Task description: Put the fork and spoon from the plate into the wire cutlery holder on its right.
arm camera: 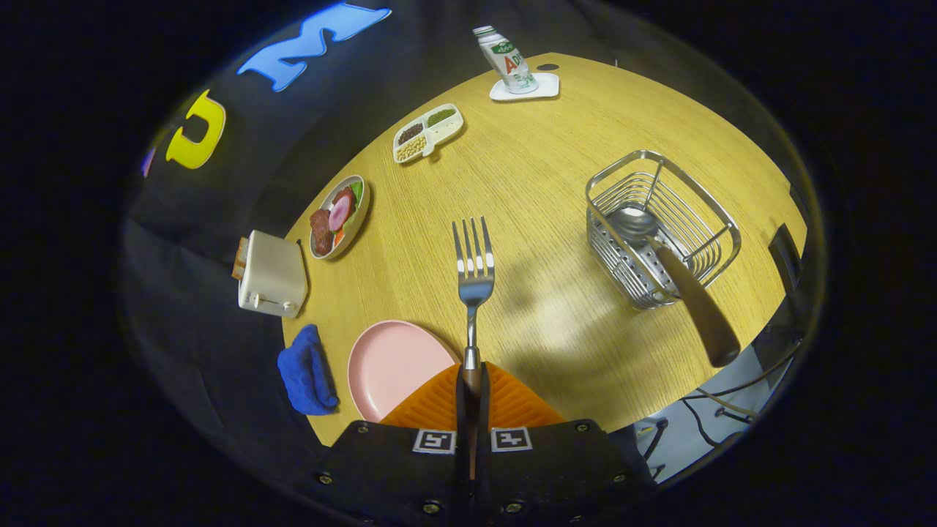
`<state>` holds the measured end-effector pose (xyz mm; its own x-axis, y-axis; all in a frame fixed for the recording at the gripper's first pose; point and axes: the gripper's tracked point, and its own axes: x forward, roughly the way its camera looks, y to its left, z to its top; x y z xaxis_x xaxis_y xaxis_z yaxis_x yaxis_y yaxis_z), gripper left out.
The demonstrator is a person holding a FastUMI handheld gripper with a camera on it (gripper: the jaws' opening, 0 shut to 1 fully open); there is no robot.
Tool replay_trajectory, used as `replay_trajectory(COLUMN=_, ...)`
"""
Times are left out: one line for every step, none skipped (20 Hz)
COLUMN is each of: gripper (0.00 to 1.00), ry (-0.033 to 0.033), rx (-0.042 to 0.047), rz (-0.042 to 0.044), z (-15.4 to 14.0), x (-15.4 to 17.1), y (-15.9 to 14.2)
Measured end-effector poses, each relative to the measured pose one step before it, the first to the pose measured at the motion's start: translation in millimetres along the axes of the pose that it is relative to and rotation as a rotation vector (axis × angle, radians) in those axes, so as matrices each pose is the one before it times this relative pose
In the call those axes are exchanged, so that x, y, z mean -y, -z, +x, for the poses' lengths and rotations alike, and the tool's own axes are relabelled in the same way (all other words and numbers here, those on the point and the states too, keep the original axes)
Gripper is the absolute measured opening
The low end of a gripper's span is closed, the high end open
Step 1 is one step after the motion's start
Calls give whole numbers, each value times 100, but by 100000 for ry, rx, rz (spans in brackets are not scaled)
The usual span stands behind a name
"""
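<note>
My gripper is shut on the handle of a metal fork, whose tines point ahead of the fingers, raised above the wooden table. The pink plate lies bare just left of the fingers. Ahead and to the right stands the wire cutlery holder. A spoon with a brown handle rests in it, bowl down inside and handle sticking out over the near rim.
A blue cloth lies left of the plate, with a white toaster beyond it. Farther off are a bowl of food, a divided snack tray and a bottle on a white coaster. Cables hang past the table's right edge.
</note>
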<state>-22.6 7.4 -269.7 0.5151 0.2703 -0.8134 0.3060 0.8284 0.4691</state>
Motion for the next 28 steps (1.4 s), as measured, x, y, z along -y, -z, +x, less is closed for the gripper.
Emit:
replay_trajectory(gripper=3, ry=-569, rx=880, rz=1840, z=-504, x=303, y=-357)
replay_trajectory(gripper=3, ry=-671, rx=901, rz=2011, z=-330, x=-8, y=-254)
replay_trajectory(gripper=3, ry=-890, rx=809, rz=1911, z=-494, x=140, y=-250)
replay_trajectory(gripper=3, ry=-934, rx=670, rz=2056, z=-447, x=197, y=-161)
replay_trajectory(gripper=3, ry=-975, rx=557, rz=2369, z=-296, x=169, y=-247)
replay_trajectory(gripper=3, ry=-1332, rx=396, rz=3048, z=-454, x=220, y=-288)
replay_trajectory(gripper=3, ry=-1401, rx=218, rz=3611, z=-483, x=267, y=-233)
replay_trajectory(gripper=3, ry=-1176, rx=155, rz=3711, z=-532, x=364, y=-262)
replay_trajectory(gripper=3, ry=-707, rx=574, rz=3460, z=-186, x=398, y=-376)
replay_trajectory(gripper=3, ry=178, rx=796, rz=2502, z=-281, x=608, y=-322)
replay_trajectory(gripper=3, ry=-98, rx=512, rz=2578, z=-340, x=499, y=-325)
replay_trajectory(gripper=3, ry=-1030, rx=-14, rz=3303, z=-339, x=194, y=-280)
replay_trajectory(gripper=3, ry=-1312, rx=-339, rz=3629, z=-243, x=104, y=-83)
replay_trajectory(gripper=3, ry=-1102, rx=-493, rz=3318, z=-97, x=35, y=-83)
replay_trajectory(gripper=3, ry=-615, rx=-818, rz=2703, z=-119, x=251, y=-36)
replay_trajectory(gripper=3, ry=-200, rx=-662, rz=1812, z=-113, x=239, y=-24)
replay_trajectory(gripper=3, ry=258, rx=-475, rz=1278, z=19, x=233, y=34)
replay_trajectory(gripper=3, ry=443, rx=-816, rz=945, z=-75, x=323, y=-57)
replay_trajectory(gripper=3, ry=103, rx=-1244, rz=1268, z=-63, x=-37, y=-7)
replay_trajectory(gripper=3, ry=-346, rx=-1946, rz=2059, z=-21, x=-84, y=123)
replay_trajectory(gripper=3, ry=-137, rx=-2706, rz=2615, z=-33, x=-127, y=190)
replay_trajectory(gripper=3, ry=-569, rx=-2550, rz=2822, z=11, x=-308, y=99)
replay_trajectory(gripper=3, ry=-784, rx=-1521, rz=1899, z=19, x=-322, y=-201)
replay_trajectory(gripper=3, ry=495, rx=-1436, rz=763, z=47, x=-66, y=-182)
replay_trajectory(gripper=3, ry=1120, rx=-1377, rz=1019, z=-17, x=-41, y=-7)
replay_trajectory(gripper=3, ry=722, rx=-1093, rz=1356, z=-67, x=-125, y=-144)
replay_trajectory(gripper=3, ry=624, rx=-941, rz=1541, z=-146, x=-408, y=-260)
replay_trajectory(gripper=3, ry=770, rx=-651, rz=1345, z=-18, x=-48, y=-115)
